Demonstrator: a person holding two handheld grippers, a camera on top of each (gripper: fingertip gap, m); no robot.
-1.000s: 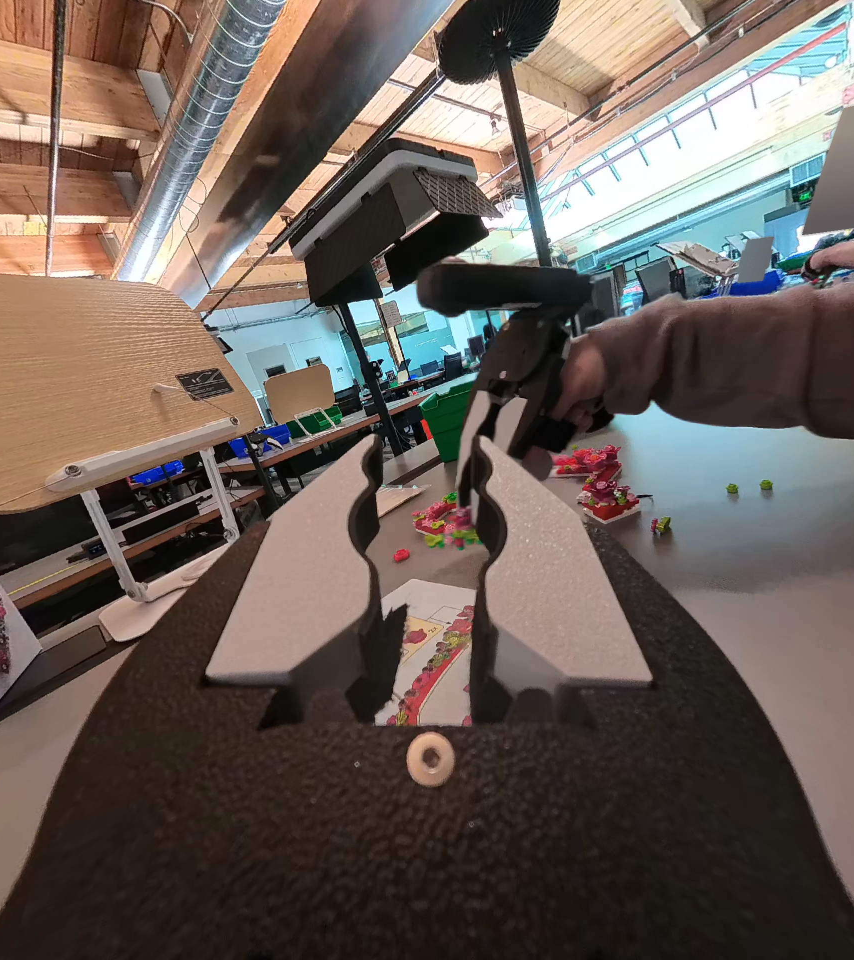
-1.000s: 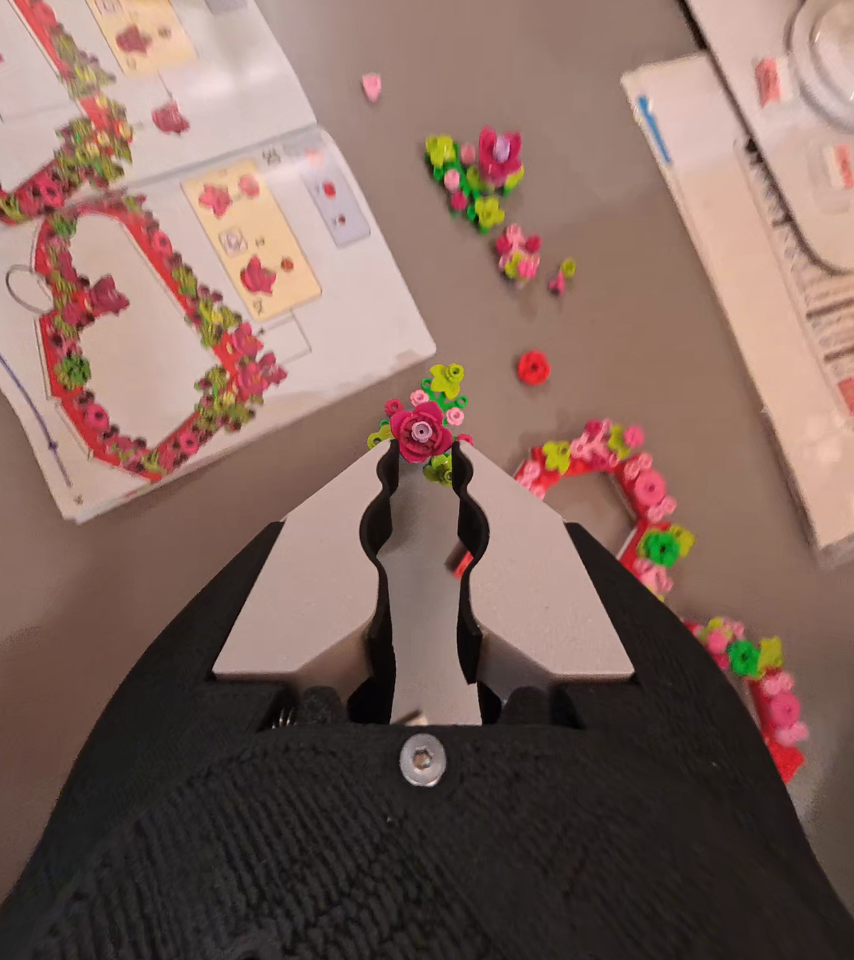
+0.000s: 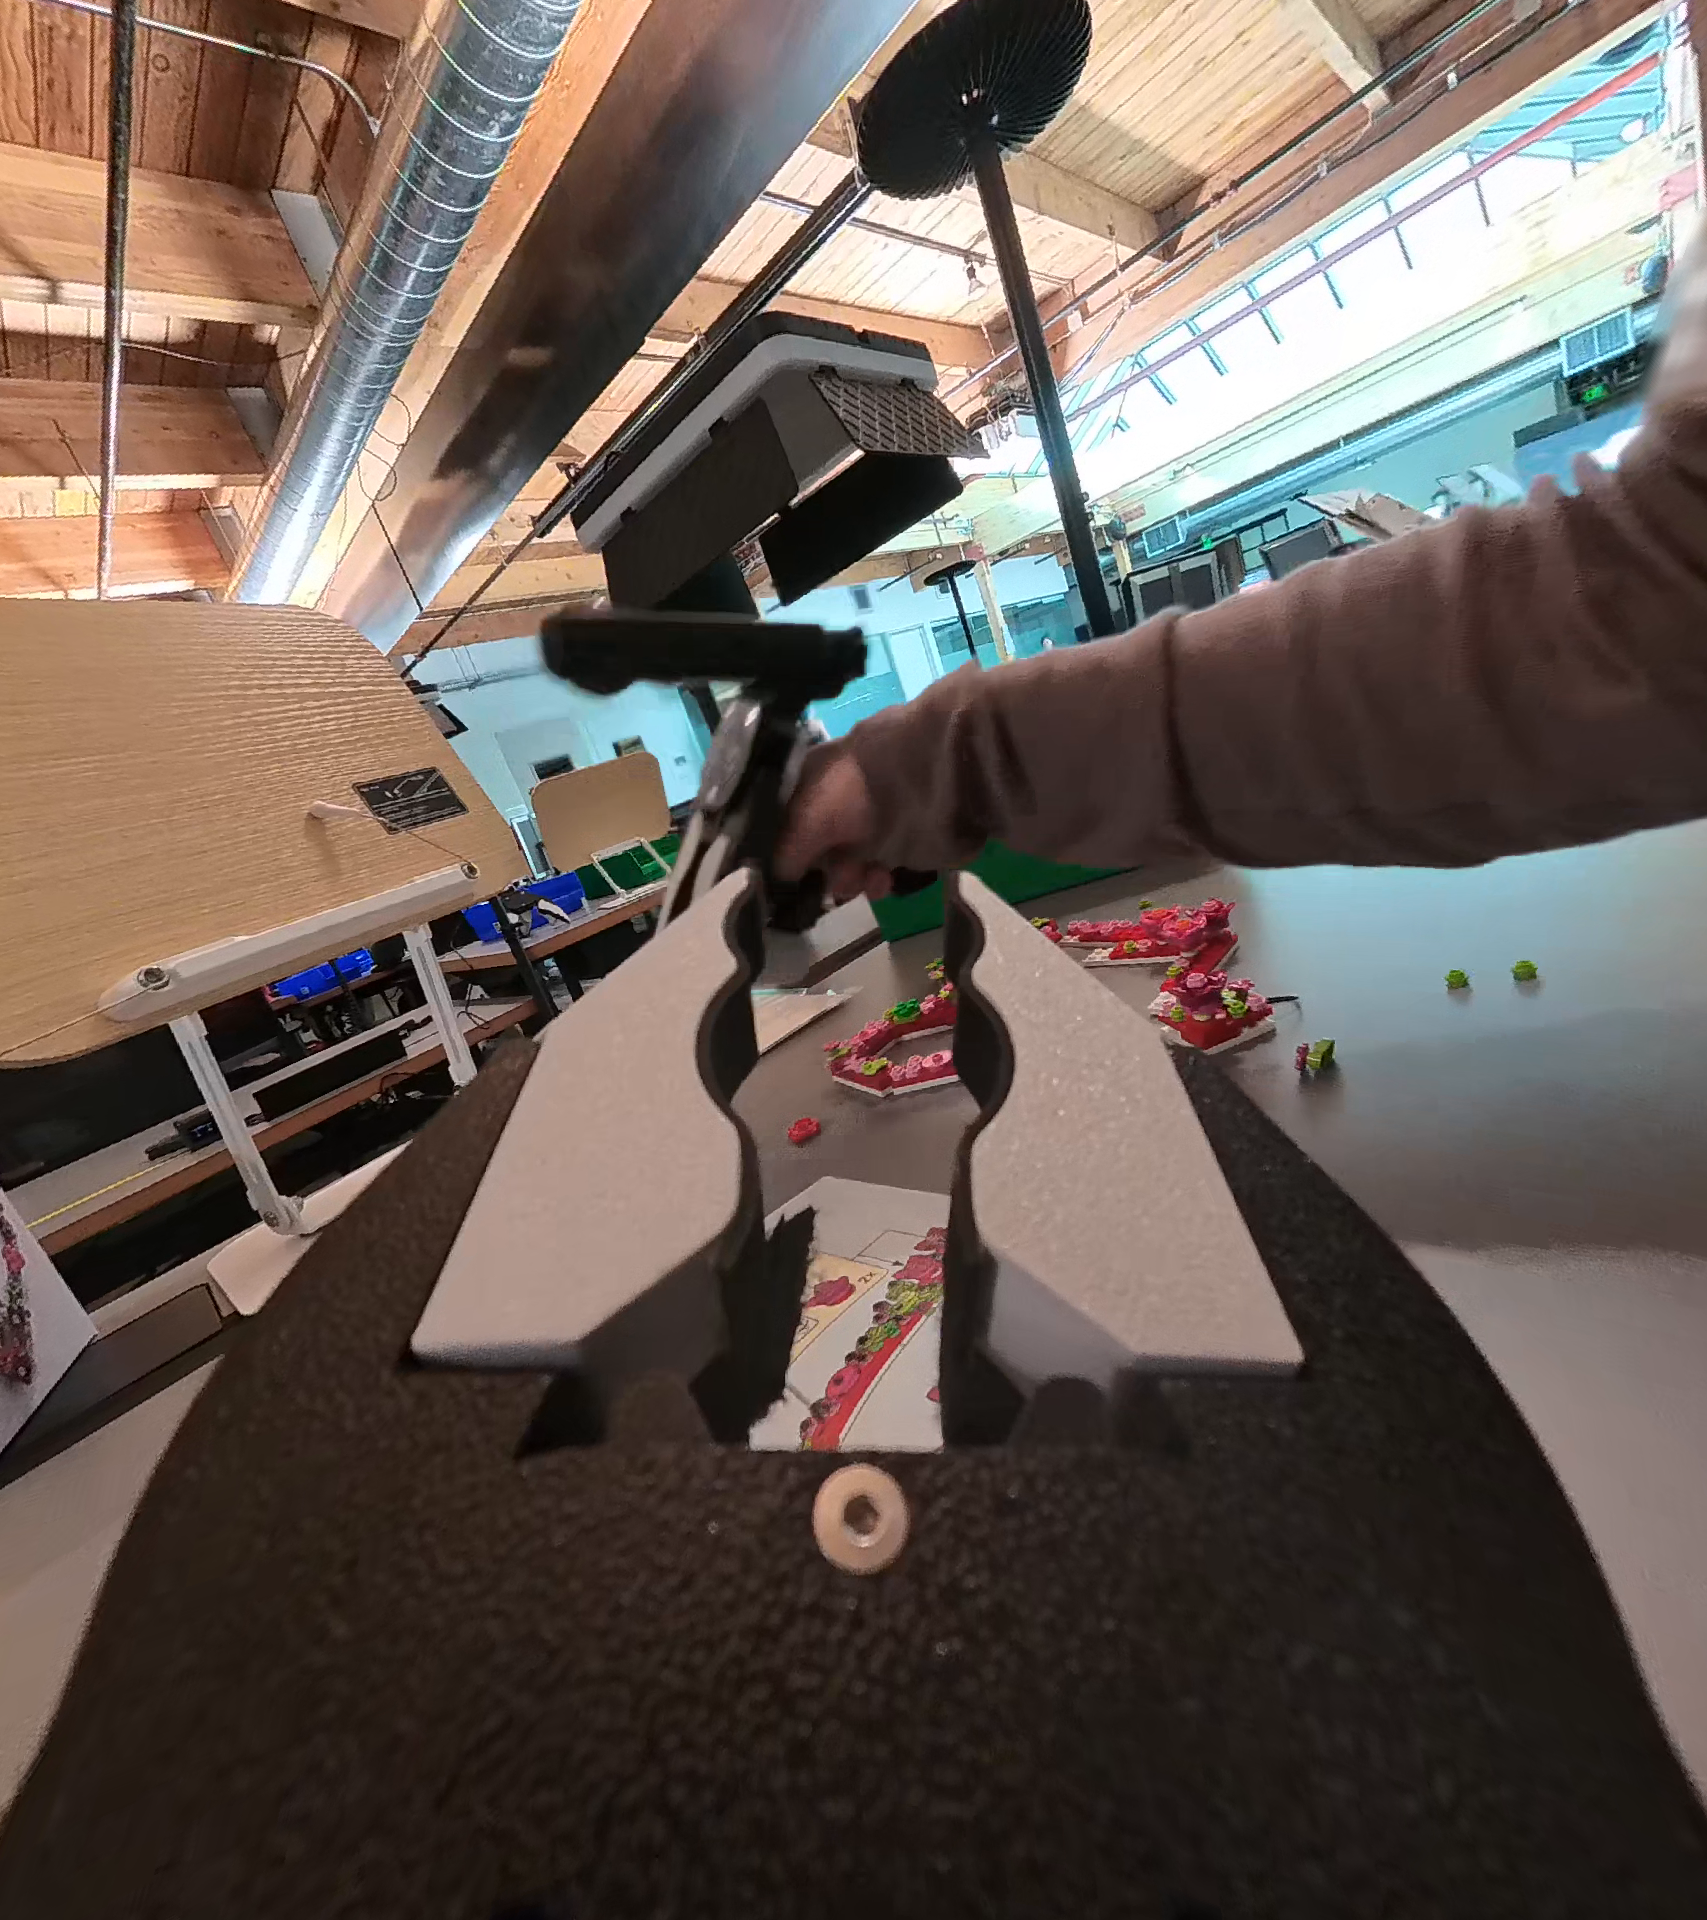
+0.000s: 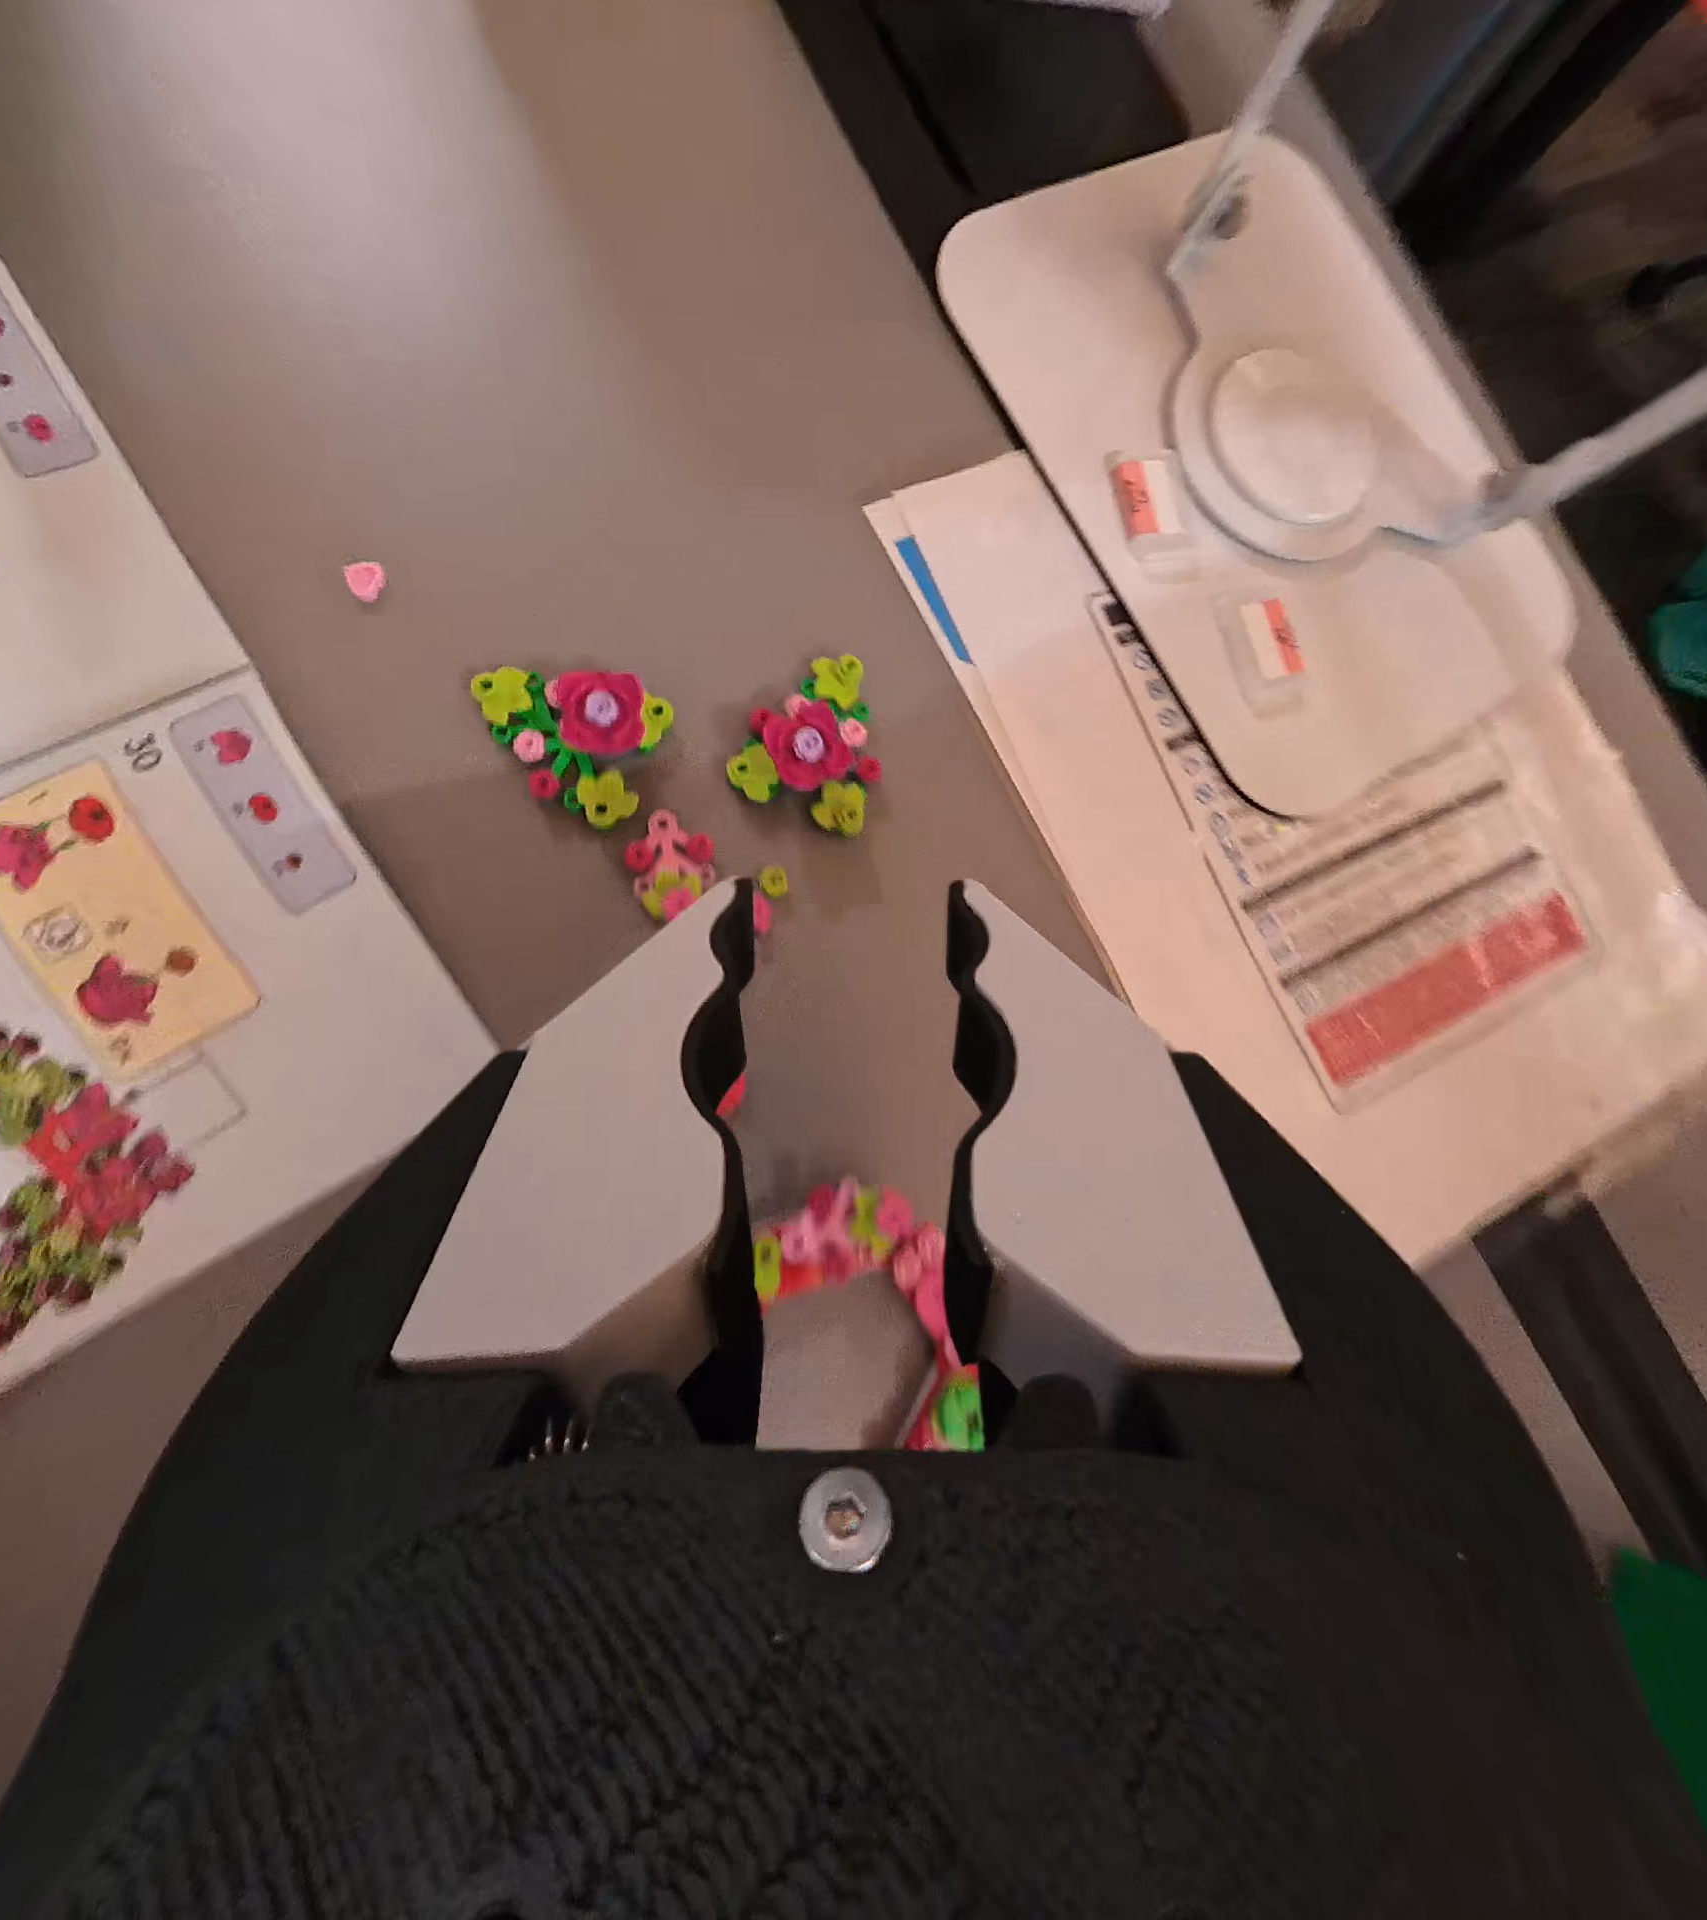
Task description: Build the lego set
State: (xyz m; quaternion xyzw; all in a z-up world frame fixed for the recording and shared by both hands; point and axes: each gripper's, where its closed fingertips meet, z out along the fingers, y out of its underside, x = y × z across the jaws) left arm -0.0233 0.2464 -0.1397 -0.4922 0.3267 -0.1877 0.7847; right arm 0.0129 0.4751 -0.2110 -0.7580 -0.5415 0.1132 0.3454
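Right claw [image 4: 847, 894]: I read the jaws as spread wide, nothing between them, touching nothing. Two flower clusters [image 4: 579, 743] [image 4: 809, 746] lie on the bench [image 4: 537, 312] just above the tips at frame centre; a smaller pink cluster [image 4: 670, 862] sits beside the left tip. A curved red frame piece [image 4: 849, 1242] shows blurred in the gap lower down. Booklet [image 4: 101, 914] at left edge, papers [image 4: 1348, 883] at right.

Left claw [image 3: 849, 894]: also spread, empty, held above the bench. Frame pieces [image 3: 896, 1049] [image 3: 1155, 930] lie right of centre. Through its gap I see the booklet.

No containers made out with parts in them.
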